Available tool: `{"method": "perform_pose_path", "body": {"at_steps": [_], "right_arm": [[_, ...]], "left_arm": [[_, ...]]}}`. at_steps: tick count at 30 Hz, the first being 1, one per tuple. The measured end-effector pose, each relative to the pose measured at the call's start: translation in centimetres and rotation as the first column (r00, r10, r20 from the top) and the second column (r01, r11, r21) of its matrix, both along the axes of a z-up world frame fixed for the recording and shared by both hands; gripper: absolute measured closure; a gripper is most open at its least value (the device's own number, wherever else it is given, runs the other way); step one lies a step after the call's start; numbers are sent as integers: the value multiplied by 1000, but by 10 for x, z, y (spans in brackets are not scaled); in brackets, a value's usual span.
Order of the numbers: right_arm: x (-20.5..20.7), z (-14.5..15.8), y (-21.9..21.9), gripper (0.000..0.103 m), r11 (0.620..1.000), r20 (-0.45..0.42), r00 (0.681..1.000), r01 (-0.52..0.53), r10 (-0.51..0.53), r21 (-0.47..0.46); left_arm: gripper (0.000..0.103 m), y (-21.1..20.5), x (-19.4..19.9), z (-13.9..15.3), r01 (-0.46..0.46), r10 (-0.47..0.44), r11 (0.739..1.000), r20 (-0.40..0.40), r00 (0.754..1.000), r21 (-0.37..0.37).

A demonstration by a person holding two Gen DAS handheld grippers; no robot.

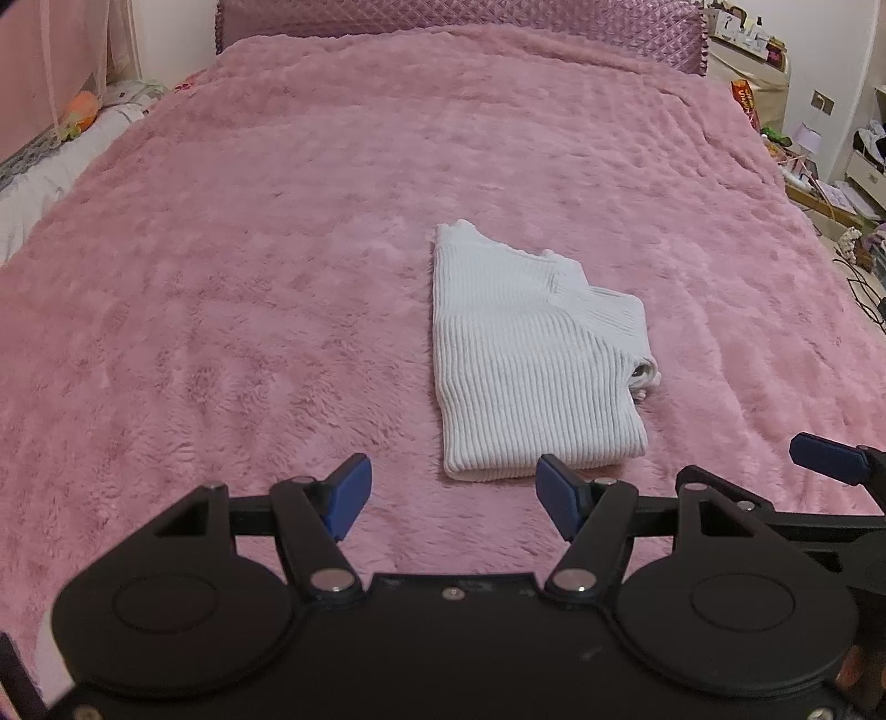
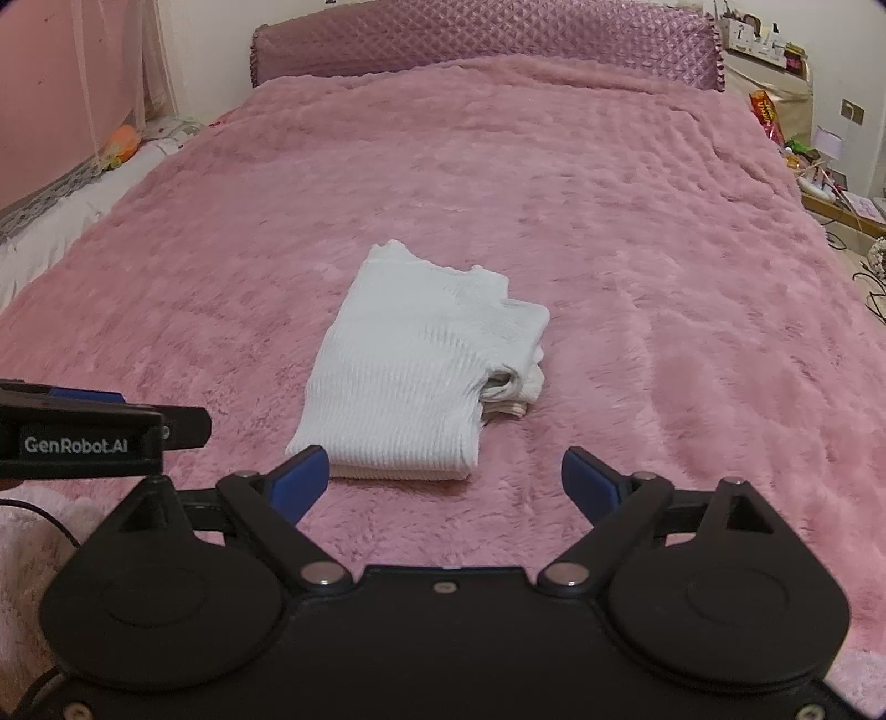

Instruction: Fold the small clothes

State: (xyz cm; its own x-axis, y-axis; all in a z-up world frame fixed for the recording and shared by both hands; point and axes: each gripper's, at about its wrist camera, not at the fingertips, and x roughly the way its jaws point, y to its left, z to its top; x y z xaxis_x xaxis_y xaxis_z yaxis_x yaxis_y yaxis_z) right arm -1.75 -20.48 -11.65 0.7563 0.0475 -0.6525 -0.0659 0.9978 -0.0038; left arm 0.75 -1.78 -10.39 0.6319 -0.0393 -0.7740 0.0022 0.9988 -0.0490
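A white ribbed knit garment (image 1: 526,354) lies folded into a compact rectangle on the pink fluffy bedspread (image 1: 249,277), its sleeve ends tucked at the right side. My left gripper (image 1: 451,498) hovers just short of its near edge, open, nothing between the blue pads. In the right wrist view the same garment (image 2: 421,376) lies just beyond my right gripper (image 2: 446,487), which is also open and empty; its left pad sits close to the garment's near left corner. The left gripper's side (image 2: 83,437) shows at the left of the right wrist view.
A quilted pink headboard (image 2: 487,44) closes the far end of the bed. A white mattress strip with an orange toy (image 2: 119,141) runs along the left. Cluttered shelves, bags and cables (image 1: 819,166) crowd the floor on the right.
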Motion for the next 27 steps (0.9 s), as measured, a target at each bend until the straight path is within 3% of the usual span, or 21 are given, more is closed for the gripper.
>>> {"method": "perform_pose_path", "body": {"at_steps": [27], "right_arm": [[3, -1, -2, 11, 1000, -12, 1000, 2, -2, -10]], "left_arm": [[34, 1, 6, -7, -5, 5, 1000, -39, 999, 5]]}}
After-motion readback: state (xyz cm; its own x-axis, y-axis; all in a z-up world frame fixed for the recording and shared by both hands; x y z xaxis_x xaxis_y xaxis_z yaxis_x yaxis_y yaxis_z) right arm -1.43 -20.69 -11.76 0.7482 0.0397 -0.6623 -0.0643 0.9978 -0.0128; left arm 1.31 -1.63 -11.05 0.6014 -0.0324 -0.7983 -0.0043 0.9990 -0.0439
